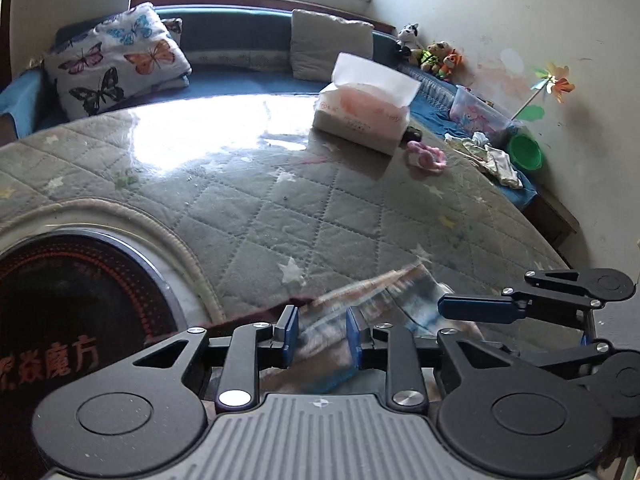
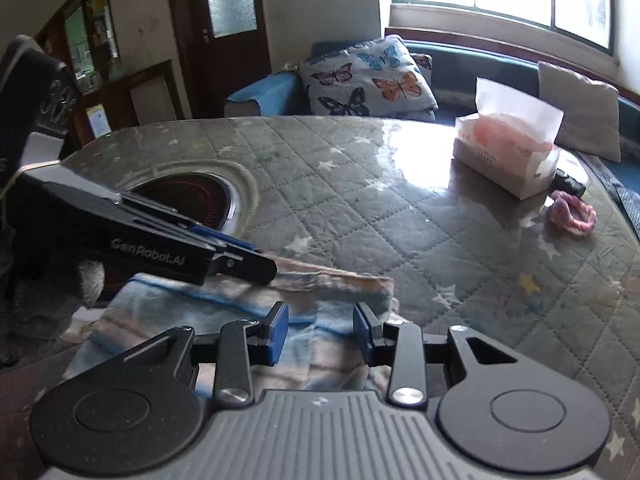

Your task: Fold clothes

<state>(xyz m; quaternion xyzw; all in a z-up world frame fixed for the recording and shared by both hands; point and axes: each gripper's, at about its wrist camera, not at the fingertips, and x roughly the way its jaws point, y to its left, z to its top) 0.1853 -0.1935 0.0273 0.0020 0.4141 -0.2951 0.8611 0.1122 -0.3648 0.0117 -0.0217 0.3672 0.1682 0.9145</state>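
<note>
The pale blue-and-tan garment (image 2: 240, 312) lies at the near edge of the quilted table (image 2: 400, 220). The left gripper (image 1: 322, 334) and the right gripper (image 2: 320, 330) each straddle cloth; whether either one is clamping it cannot be told. Advice: confirm both pinches, lift evenly, then carry the fold across without dragging.

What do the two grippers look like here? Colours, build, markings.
Both match: the left gripper and the right gripper have black linkage arms with silver rivets, round black pivot housings, a ribbed grey plate at the base, and blue pads on the fingers. Seen from the right wrist, the left one's side reads "GenRobot.AI" in white.
</note>
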